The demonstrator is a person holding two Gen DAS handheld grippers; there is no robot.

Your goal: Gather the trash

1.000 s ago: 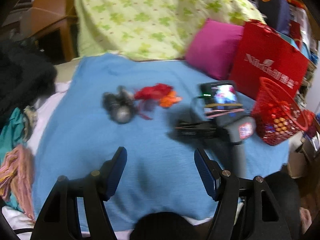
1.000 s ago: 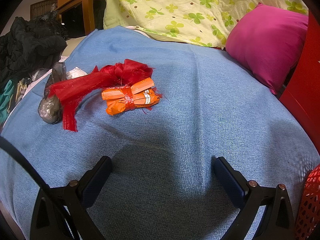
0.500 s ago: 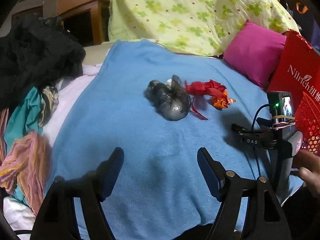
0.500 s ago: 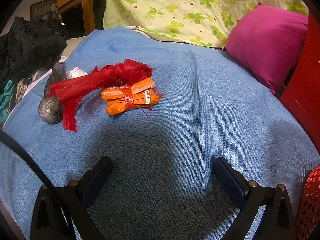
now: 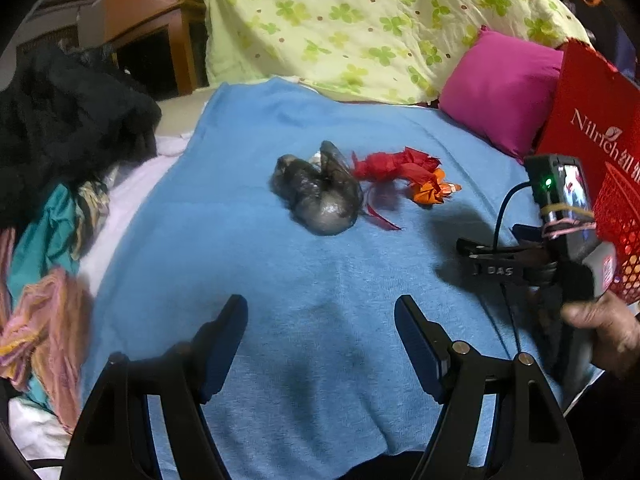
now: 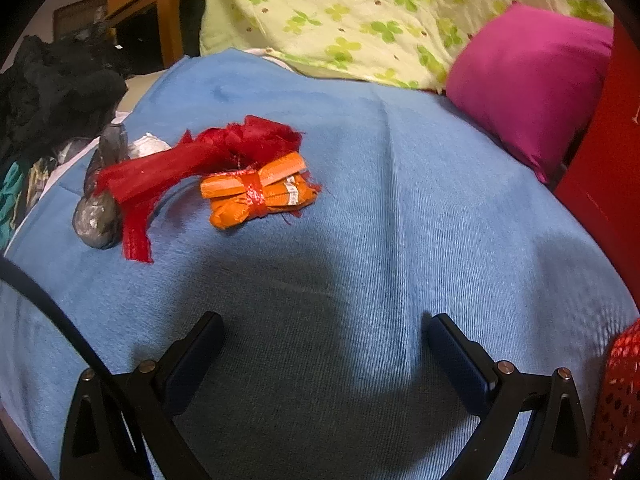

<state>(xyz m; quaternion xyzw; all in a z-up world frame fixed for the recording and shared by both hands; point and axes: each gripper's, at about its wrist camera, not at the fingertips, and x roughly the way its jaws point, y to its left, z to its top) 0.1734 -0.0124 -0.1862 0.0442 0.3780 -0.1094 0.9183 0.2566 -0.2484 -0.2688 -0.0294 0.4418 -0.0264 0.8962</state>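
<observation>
Three pieces of trash lie on the blue blanket [image 5: 248, 240]: a crumpled grey plastic bag [image 5: 320, 196], a red mesh scrap [image 5: 394, 166] and an orange wrapper bundle [image 5: 430, 192]. They also show in the right wrist view: the grey bag [image 6: 98, 216], the red mesh [image 6: 208, 156], the orange bundle [image 6: 256, 194]. My left gripper [image 5: 320, 324] is open and empty, well short of the grey bag. My right gripper [image 6: 324, 340] is open and empty, short of the orange bundle; its body [image 5: 560, 236] shows in the left wrist view at the right.
A red mesh basket [image 5: 618, 236] and a red paper bag [image 5: 592, 120] stand at the right edge. A magenta pillow [image 5: 500, 88] and a green-patterned quilt [image 5: 360, 20] lie at the back. Piled clothes [image 5: 60, 140] lie along the left.
The left gripper's view has swung left and closed in a little on the trash, now nearer the centre. The right gripper has barely moved. Both stay open.
</observation>
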